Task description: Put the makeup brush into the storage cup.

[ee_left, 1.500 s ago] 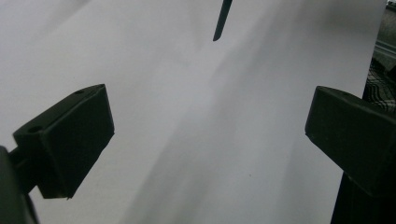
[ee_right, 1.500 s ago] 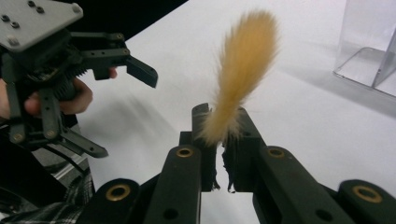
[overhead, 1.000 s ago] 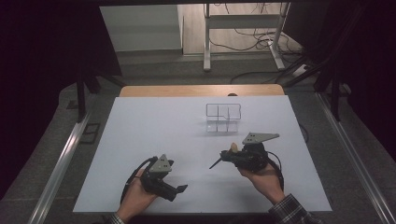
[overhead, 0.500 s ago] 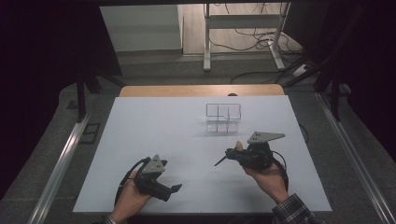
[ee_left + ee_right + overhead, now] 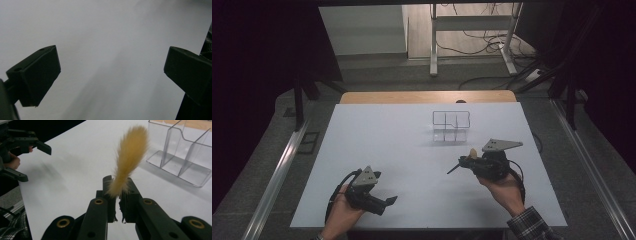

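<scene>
My right gripper point(image 5: 468, 161) is shut on a brush with a tan, fluffy head point(image 5: 130, 157). The bristles stand up from between the jaws in the right gripper view. In the high view the tan head point(image 5: 472, 152) shows above the jaws and a dark handle end points left. A clear plastic organiser with several compartments point(image 5: 451, 127) stands on the white table just beyond that hand, and in the right gripper view the organiser point(image 5: 180, 152) is at the upper right. My left gripper point(image 5: 389, 201) is open near the table's front edge with nothing between its jaws, which stand wide apart over bare table in the left gripper view point(image 5: 110, 75).
The white table top point(image 5: 387, 145) ends in a wooden strip at the back. Metal rails point(image 5: 277, 175) run along both sides. A desk frame and cables lie on the floor beyond. The left gripper point(image 5: 25, 157) appears far left in the right gripper view.
My left hand has slid a little to the left and toward the table's front edge. The right hand with the brush has stayed nearly where it was.
</scene>
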{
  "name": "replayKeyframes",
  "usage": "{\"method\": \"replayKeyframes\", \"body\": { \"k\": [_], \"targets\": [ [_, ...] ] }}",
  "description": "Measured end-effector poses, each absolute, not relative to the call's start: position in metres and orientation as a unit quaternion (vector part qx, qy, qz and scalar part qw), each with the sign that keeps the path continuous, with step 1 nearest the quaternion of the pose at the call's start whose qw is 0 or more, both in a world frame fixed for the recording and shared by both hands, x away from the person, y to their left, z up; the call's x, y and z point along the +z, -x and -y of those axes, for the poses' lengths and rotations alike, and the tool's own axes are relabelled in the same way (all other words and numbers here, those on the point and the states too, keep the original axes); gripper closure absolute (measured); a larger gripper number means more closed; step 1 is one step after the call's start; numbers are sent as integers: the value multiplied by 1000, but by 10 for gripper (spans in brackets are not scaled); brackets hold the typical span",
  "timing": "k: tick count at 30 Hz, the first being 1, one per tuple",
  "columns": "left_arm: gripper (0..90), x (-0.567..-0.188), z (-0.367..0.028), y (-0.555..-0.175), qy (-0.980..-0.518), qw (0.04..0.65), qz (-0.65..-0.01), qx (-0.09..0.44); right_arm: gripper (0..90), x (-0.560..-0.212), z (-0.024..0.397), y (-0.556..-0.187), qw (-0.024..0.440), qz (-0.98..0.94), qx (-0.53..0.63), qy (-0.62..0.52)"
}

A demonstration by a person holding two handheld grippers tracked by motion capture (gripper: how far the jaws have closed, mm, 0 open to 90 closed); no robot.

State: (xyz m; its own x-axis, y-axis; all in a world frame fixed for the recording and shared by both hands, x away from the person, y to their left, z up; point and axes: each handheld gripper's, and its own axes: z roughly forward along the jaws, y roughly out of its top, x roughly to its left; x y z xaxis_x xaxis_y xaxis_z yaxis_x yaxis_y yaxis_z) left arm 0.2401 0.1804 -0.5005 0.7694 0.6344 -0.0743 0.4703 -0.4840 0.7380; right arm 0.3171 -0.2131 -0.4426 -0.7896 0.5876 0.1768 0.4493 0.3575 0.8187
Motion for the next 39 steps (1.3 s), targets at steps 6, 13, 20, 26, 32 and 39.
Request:
{"method": "replayKeyframes", "body": {
  "k": [6,13,20,26,32,39],
  "targets": [
    [12,-502,-195,-238,-850,388,-338,113,835,-443,217,-319,81,-820,469,-318],
    [12,-504,-213,-236,-839,389,-363,114,834,-442,222,-322,90,-816,473,-320],
    [15,-506,-228,-233,-831,390,-381,112,834,-441,226,-325,102,-812,475,-322],
    [15,-507,-239,-230,-828,383,-391,121,833,-439,230,-328,112,-808,477,-326],
    [15,-509,-248,-226,-823,381,-401,128,834,-436,234,-331,121,-802,483,-330],
    [14,-510,-256,-223,-818,377,-410,139,834,-433,239,-338,126,-793,490,-338]
  ]
}}
